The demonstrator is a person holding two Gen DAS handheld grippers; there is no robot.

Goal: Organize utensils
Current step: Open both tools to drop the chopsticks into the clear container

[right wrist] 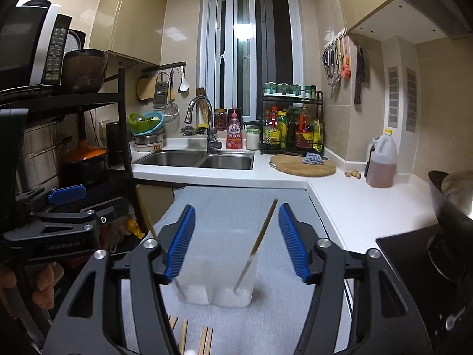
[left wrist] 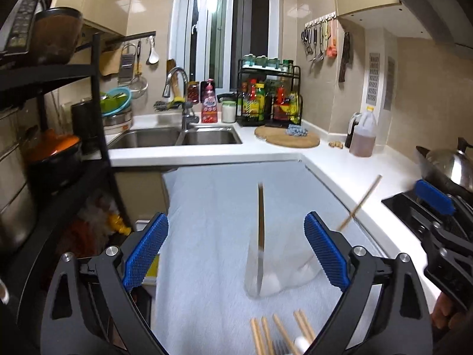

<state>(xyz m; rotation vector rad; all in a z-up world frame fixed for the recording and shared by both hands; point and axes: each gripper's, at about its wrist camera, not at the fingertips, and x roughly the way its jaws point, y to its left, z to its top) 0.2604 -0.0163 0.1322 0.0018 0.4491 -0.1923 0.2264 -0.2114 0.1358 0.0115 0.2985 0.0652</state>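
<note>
A clear plastic two-compartment holder (right wrist: pixel 217 281) stands on the grey-blue cloth (right wrist: pixel 236 207); it also shows in the left wrist view (left wrist: pixel 275 269). One wooden chopstick (right wrist: pixel 263 236) leans in its right compartment, another (right wrist: pixel 150 224) in its left. In the left wrist view the chopsticks stand at centre (left wrist: pixel 260 216) and lean right (left wrist: pixel 359 204). Several loose chopsticks (left wrist: pixel 275 334) lie on the cloth at the near edge, also in the right wrist view (right wrist: pixel 193 338). My left gripper (left wrist: pixel 236 254) is open and empty. My right gripper (right wrist: pixel 236 244) is open and empty, just before the holder.
A white counter (right wrist: pixel 354 201) wraps right, with a round wooden board (right wrist: pixel 303 164), an oil jug (right wrist: pixel 381 162) and a wok (right wrist: pixel 452 198) on the stove. A sink (right wrist: pixel 195 159) lies behind. A black rack (right wrist: pixel 88 148) with pots stands left.
</note>
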